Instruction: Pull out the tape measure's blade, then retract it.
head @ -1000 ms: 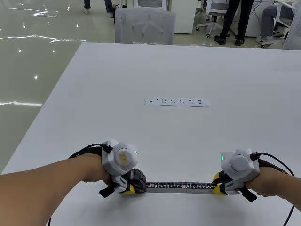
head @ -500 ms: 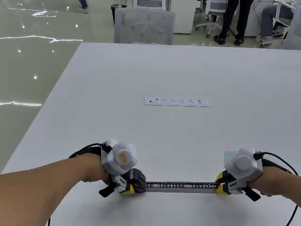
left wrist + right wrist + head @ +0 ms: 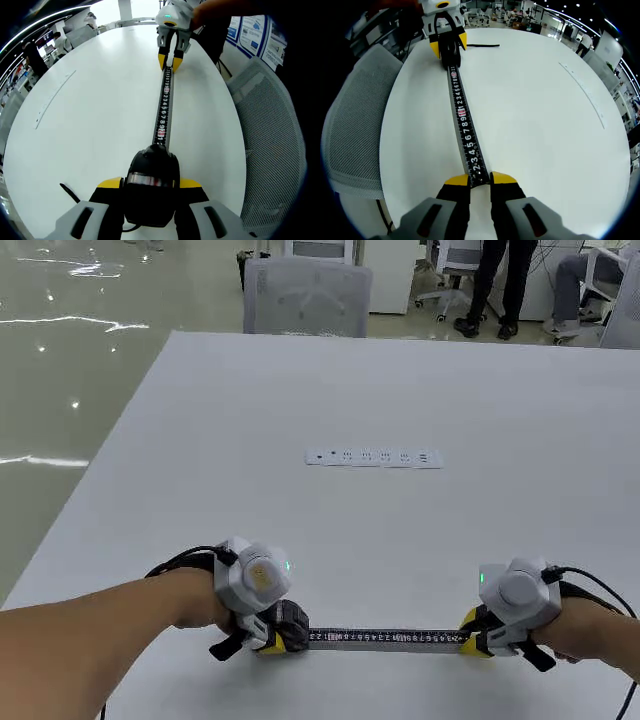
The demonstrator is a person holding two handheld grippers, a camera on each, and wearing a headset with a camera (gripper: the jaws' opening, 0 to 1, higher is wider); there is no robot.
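The black tape measure case (image 3: 151, 180) sits clamped between the yellow-tipped fingers of my left gripper (image 3: 150, 184), low on the table near its front edge (image 3: 285, 625). Its numbered blade (image 3: 385, 639) runs out flat across the white table (image 3: 330, 530) to my right gripper (image 3: 470, 642), which is shut on the blade's end. In the right gripper view the blade (image 3: 465, 130) leads from my fingertips (image 3: 480, 178) up to the case (image 3: 448, 47) held in the left gripper (image 3: 447, 42). The left gripper view has the right gripper (image 3: 170, 59) at the blade's far end.
A white power strip (image 3: 373, 457) lies flat at the table's middle, also thin along the left gripper view's left side (image 3: 52, 97). A grey mesh chair (image 3: 307, 295) stands behind the table's far edge. People stand at the back right (image 3: 505, 280).
My right gripper has drawn to the right, and the pulled-out blade is a little longer than a second ago. The left gripper with the case has stayed put.
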